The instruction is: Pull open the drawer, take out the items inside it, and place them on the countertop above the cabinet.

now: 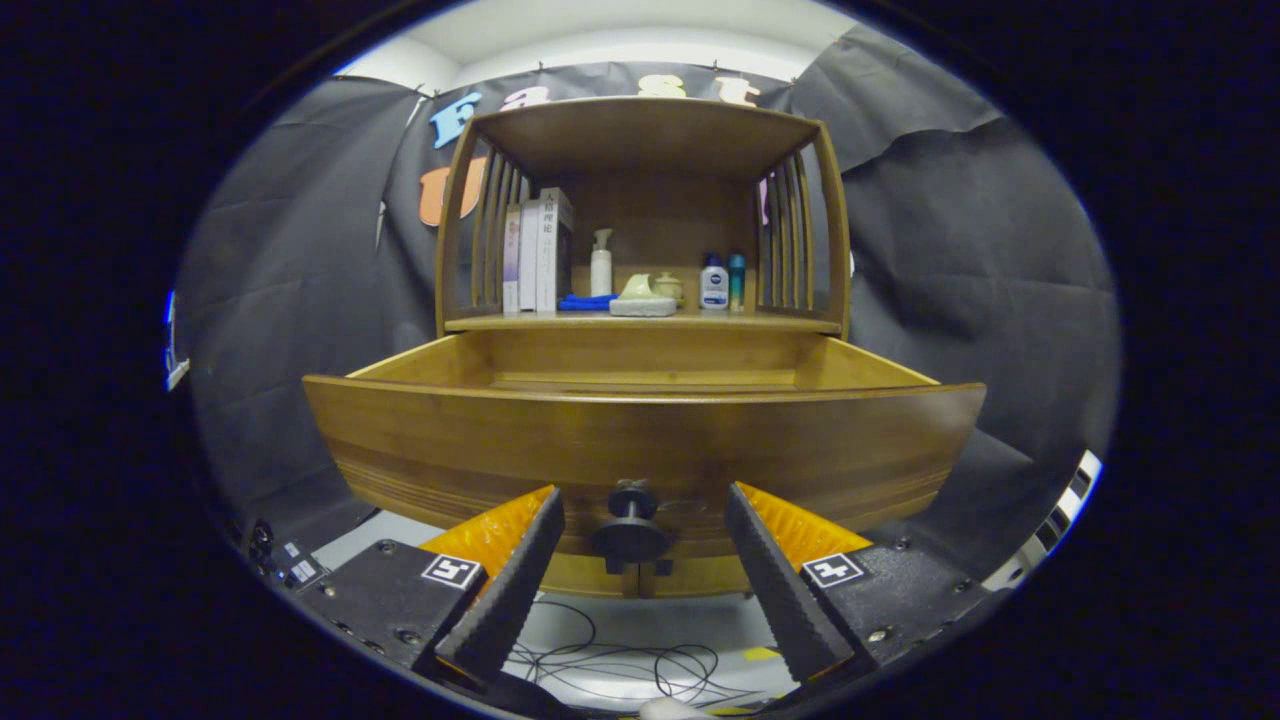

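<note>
Gripper view is showing us the wide brown wooden drawer [640, 440] already pulled well out of the cabinet, its curved front panel facing us and its round black knob [631, 525] sitting at the middle of that panel's lower part. Our tongs [643, 530] are standing released, the two black ribbed fingers [520, 580] spread wide on either side of the knob and pressing on nothing.

We are seeing the drawer's inner walls and a strip of its far floor, but the tall front edge is hiding most of the inside, so we cannot tell what items are lying in it. Above the drawer's back edge, the wooden countertop [560, 322] under the slatted shelf frame is already carrying a row of white books [535, 255] at its left end, a white pump bottle [601, 262], a folded blue cloth [585, 302], a pale soap dish [642, 300] near the middle, and small bottles [722, 282] toward the right end.

We are judging the drawer as stiff, solid and fairly heavy, sliding best when pulled straight by the knob. Whatever is inside is probably small and light like the things above, so we are expecting to reach over the front edge from above and take each piece across its narrowest part. Bare room on the surface seems to be along its front edge.
</note>
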The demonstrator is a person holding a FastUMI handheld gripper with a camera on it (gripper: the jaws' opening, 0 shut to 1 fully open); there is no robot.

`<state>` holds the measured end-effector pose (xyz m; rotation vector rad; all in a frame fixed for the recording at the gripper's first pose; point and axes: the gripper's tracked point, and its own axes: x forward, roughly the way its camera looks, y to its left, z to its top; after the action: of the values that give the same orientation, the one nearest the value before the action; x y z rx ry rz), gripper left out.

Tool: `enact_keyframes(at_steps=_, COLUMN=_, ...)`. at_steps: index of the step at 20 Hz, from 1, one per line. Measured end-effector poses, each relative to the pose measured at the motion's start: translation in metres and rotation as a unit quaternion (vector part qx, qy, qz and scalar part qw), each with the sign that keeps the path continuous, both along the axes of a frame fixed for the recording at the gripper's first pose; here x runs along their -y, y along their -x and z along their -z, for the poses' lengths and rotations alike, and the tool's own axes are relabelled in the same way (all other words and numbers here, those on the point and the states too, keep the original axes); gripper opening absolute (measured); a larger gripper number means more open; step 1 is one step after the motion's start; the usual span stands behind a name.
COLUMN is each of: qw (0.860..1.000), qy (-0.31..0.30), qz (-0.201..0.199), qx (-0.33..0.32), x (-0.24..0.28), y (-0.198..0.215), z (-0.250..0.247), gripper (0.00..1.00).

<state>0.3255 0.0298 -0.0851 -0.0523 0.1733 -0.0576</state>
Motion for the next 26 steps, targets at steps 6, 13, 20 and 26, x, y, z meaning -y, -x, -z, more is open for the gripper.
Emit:
enact_keyframes(at_steps=6, qw=1.000, qy=-0.015, qz=0.011, qx=0.003, x=0.005, y=-0.016, z=0.006, gripper=1.00)
enact_keyframes(at_steps=13, qw=0.999, qy=-0.038, qz=-0.011, qx=-0.014, x=0.001, y=-0.035, z=0.011, gripper=0.99)
enact_keyframes(at_steps=20, qw=1.000, qy=-0.020, qz=-0.010, qx=-0.009, x=0.000, y=-0.049, z=0.007, gripper=0.98)
enact_keyframes(at_steps=26, qw=1.000, qy=-0.021, qz=-0.007, qx=-0.011, x=-0.003, y=-0.080, z=0.001, gripper=0.98)
